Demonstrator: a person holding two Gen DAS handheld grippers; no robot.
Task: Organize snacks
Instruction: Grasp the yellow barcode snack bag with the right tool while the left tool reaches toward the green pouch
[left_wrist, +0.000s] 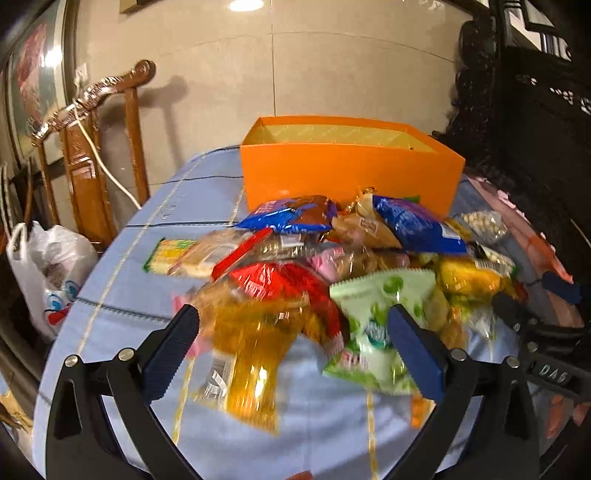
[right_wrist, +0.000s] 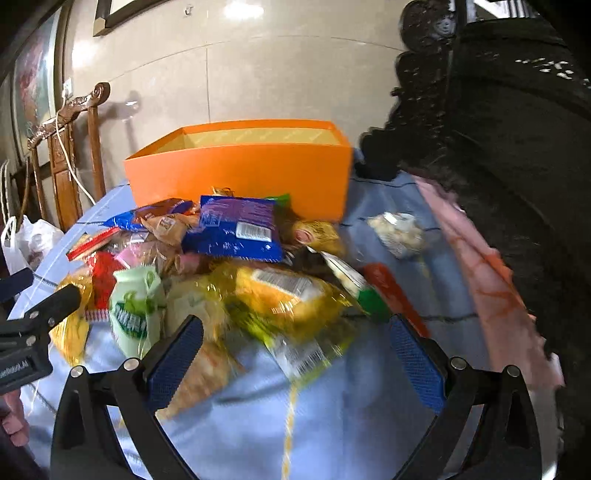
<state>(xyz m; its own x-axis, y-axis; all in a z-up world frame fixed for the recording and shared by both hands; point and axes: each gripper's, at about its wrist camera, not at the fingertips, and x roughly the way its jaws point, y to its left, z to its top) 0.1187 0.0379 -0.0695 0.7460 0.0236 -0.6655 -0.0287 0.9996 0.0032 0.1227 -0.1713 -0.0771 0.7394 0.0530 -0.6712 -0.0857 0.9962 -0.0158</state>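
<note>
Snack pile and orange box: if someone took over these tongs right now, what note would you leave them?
Left tongs: open, empty, hovering over the yellow packet and the green packet.
Right tongs: open, empty, above the yellow bag.
Snacks lie heaped on the blue tablecloth in front of the orange box.
Done: no snack shows inside the box.
Left: the whole pile.

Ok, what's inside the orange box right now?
Only the upper inner walls of the orange box show, pale yellow and bare. Its near wall hides the floor and lower part in both views, so snacks inside cannot be ruled out. The snack pile lies in front.
</note>
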